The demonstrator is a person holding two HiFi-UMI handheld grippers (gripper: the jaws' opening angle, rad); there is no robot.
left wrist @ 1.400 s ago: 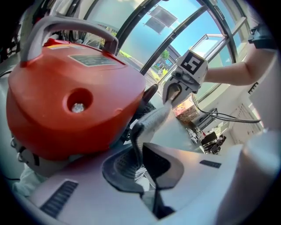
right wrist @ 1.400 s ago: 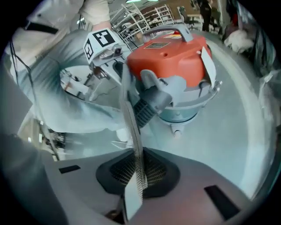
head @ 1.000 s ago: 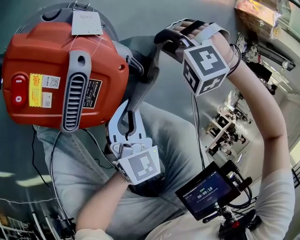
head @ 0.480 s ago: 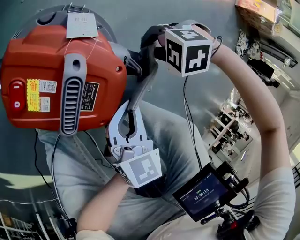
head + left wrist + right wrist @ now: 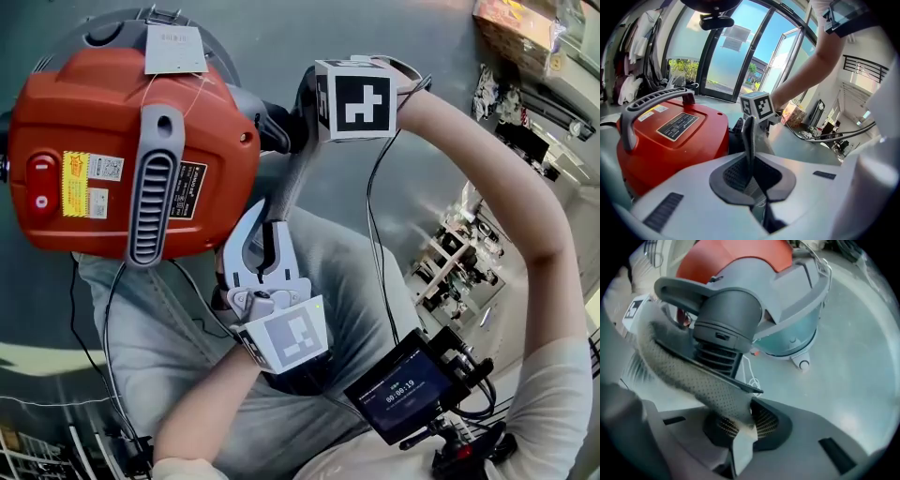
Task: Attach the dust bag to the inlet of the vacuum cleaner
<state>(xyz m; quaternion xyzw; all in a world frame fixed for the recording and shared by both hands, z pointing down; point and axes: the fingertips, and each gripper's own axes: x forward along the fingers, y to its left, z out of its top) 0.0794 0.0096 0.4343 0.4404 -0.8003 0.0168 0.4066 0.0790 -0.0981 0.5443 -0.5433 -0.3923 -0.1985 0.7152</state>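
Grey dust bag (image 5: 286,183) is pinched by downward-tilted left gripper (image 5: 265,225) and right gripper (image 5: 743,420), fingers (image 5: 801,187) closed.

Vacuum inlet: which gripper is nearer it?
Right. The right gripper is beside the inlet, clamping the dust bag; the left gripper holds the bag's other end, farther away.
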